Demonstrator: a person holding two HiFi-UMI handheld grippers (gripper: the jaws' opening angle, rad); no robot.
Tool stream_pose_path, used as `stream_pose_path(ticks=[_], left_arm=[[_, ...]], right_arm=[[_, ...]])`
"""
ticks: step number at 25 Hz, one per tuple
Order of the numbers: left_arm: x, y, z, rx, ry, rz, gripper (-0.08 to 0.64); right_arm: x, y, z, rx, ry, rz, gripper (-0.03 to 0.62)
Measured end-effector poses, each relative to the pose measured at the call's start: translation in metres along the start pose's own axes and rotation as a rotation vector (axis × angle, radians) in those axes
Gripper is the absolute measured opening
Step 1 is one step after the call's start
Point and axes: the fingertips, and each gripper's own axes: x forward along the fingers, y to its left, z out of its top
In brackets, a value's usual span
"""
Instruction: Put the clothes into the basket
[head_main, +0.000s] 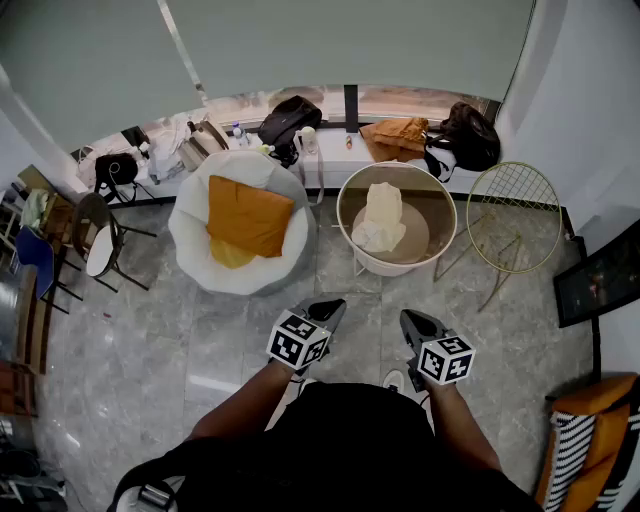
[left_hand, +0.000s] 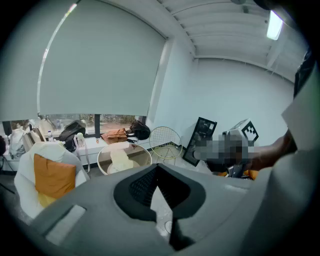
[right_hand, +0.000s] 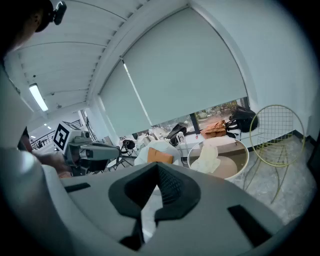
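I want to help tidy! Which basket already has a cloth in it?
The round white basket holds a cream cloth; the gold wire one is empty.

Soft, even daylight from the window (head_main: 395, 97) (gripper views bulge, corners dark), everything sharp.

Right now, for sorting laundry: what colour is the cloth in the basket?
The cloth is cream; head view shows best.

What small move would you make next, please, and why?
Probably open the left tool and reach toward the orange cloth on the white chair: it and the right tool look shut and empty, while the basket holds only a cream cloth.
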Motion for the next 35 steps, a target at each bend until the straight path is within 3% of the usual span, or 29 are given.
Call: stream_pose_path(ticks=[11,19,29,35], left_arm=[[0.008,-0.008,0.004,0.001,-0.014,0.006,0.001],[0.016,-0.012,0.004,-0.017,0.008,0.032,0.000],[0.050,-0.040,0.002,-0.079,0.064,0.072,0.000],[0.081,-0.075,0.012,-0.192,0.033,0.047,0.000]], right_arm=[[-0.002,-0.010,-0.002,-0.002,-0.003,0.005,0.014],[-0.003,-0.017,0.008,0.049,-0.036,0.063,0.015],[-0.023,-0.064,0.014,0.004,0.015,0.060,0.015],[-0.053,-0.103,0.014,-0.010,0.031,0.063,0.015]])
